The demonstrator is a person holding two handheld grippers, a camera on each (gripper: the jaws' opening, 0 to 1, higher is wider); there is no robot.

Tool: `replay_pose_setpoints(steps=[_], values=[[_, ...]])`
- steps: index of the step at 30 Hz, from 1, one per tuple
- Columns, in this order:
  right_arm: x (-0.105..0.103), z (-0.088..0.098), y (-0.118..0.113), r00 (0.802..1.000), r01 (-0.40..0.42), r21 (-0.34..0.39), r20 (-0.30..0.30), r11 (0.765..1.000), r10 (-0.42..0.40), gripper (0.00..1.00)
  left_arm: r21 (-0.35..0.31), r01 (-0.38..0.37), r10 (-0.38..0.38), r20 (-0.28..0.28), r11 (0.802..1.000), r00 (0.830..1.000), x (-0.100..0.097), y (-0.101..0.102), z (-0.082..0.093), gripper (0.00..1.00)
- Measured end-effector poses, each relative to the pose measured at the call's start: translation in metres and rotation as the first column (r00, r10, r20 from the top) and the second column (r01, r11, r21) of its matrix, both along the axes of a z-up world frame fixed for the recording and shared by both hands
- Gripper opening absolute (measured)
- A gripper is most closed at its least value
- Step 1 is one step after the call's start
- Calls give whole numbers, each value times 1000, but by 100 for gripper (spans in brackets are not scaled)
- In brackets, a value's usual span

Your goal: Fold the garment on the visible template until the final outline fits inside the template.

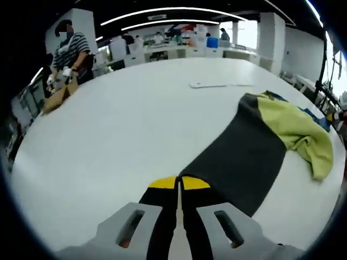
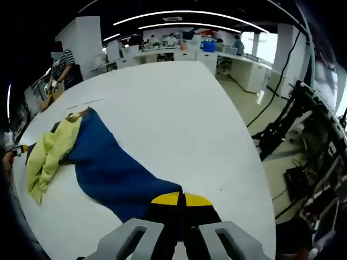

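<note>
While my left gripper (image 1: 179,183) has its jaws pressed together on the dark grey end of the garment (image 1: 244,151), the cloth runs away across the white table (image 1: 124,124) to a bunched yellow-green part. My right gripper (image 2: 182,199) is likewise clamped, jaws together, on the garment's blue end (image 2: 114,173). A person in stripes (image 1: 69,51) stands at the far edge.

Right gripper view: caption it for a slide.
Right tool shut on a blue and yellow-green garment spread across a white table.
</note>
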State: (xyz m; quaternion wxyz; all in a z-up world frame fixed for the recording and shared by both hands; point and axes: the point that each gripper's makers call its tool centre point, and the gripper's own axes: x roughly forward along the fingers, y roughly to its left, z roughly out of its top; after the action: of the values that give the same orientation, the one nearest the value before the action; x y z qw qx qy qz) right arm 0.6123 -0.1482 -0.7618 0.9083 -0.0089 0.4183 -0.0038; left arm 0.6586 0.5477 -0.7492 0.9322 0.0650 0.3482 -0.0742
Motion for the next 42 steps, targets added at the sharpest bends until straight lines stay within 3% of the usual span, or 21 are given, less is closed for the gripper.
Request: replay_pose_setpoints(steps=[7, 19, 22, 25, 32, 37, 40, 42], values=[[7, -7, -27, 999, 35, -74, -16, 997, -36, 0, 25, -10, 10, -1, 1000, 1000, 10, 5, 3, 0], [10, -11, -30, 999, 11, -116, -30, 993, -15, 0, 88, -25, 25, 2, 996, 1000, 9, 22, 6, 0], [15, -3, -15, 1000, -15, -59, 14, 998, 16, 2, 104, 0, -2, 18, 995, 1000, 7, 18, 12, 1], [17, 3, -3, 999, -36, -22, 39, 999, 36, 19, 115, 27, -30, 27, 993, 999, 3, 15, 16, 6], [14, 12, 39, 990, -127, 127, 71, 984, 118, 41, 59, 98, -102, 64, 993, 993, -11, -8, 28, 27], [6, 18, 74, 977, -210, 208, 86, 955, 196, 50, 66, 163, -168, 78, 984, 983, -22, -23, 32, 33], [3, 23, 93, 966, -256, 240, 104, 937, 237, 56, 26, 193, -194, 90, 981, 977, -30, -37, 34, 36], [-2, 27, 114, 948, -317, 257, 116, 913, 297, 58, 2, 221, -220, 99, 975, 970, -36, -50, 36, 39]])
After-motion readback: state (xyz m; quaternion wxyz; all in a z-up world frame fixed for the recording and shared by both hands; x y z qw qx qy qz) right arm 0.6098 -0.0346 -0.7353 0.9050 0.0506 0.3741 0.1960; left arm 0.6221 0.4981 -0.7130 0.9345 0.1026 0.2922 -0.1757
